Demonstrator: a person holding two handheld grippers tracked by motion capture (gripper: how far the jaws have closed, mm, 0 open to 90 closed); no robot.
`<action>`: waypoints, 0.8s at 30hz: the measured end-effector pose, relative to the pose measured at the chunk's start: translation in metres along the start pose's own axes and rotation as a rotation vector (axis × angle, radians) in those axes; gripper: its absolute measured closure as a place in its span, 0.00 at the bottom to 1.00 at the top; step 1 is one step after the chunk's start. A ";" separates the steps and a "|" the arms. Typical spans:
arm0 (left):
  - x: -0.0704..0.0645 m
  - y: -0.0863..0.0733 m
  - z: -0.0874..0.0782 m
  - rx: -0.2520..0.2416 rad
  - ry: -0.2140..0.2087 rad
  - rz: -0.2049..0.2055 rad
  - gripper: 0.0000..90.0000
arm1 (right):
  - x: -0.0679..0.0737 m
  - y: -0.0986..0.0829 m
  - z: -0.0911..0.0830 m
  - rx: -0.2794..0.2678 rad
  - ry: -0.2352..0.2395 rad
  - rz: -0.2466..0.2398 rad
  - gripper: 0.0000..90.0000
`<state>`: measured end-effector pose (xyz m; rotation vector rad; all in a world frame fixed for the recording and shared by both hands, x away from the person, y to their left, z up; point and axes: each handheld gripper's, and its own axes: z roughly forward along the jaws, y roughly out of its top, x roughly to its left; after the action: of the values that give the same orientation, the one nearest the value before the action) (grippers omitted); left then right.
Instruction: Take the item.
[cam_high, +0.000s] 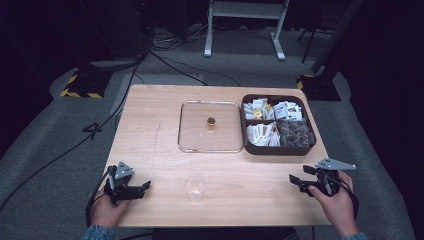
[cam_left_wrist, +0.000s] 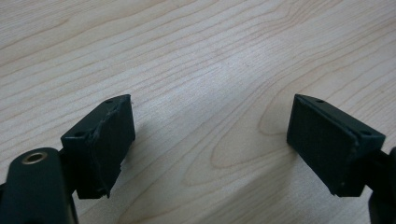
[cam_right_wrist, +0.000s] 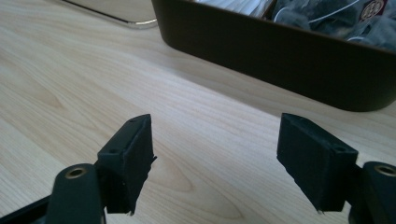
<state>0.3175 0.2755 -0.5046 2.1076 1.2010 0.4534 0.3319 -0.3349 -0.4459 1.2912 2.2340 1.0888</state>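
Clear cup (cam_high: 195, 187) between both tools, untouched

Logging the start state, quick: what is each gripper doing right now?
Left gripper: open, holding nothing, jaws apart over bare table.
Right gripper: open, holding nothing, pointed toward the brown box.

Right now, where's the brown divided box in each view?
High view: brown divided box sits at the table's right, far half, beside the glass lid.
Left gripper view: not in it; wood tabletop under the open fingers.
Right gripper view: its dark front wall runs across the top right, tea bags above the rim.
Shared landmark: the light wood grain of the tabletop.
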 end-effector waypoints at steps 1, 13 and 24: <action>0.000 0.000 0.000 -0.001 0.001 0.001 0.17 | 0.000 0.000 0.000 0.000 0.000 0.000 0.30; 0.000 -0.001 -0.001 0.000 -0.001 0.001 0.17 | -0.009 0.034 -0.006 -0.022 -0.032 -0.029 0.27; 0.000 -0.001 -0.001 -0.002 -0.002 0.002 0.17 | -0.018 0.054 -0.002 -0.061 -0.052 -0.036 0.26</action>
<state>0.3165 0.2761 -0.5046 2.1068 1.1976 0.4534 0.3716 -0.3349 -0.4046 1.2353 2.1609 1.0891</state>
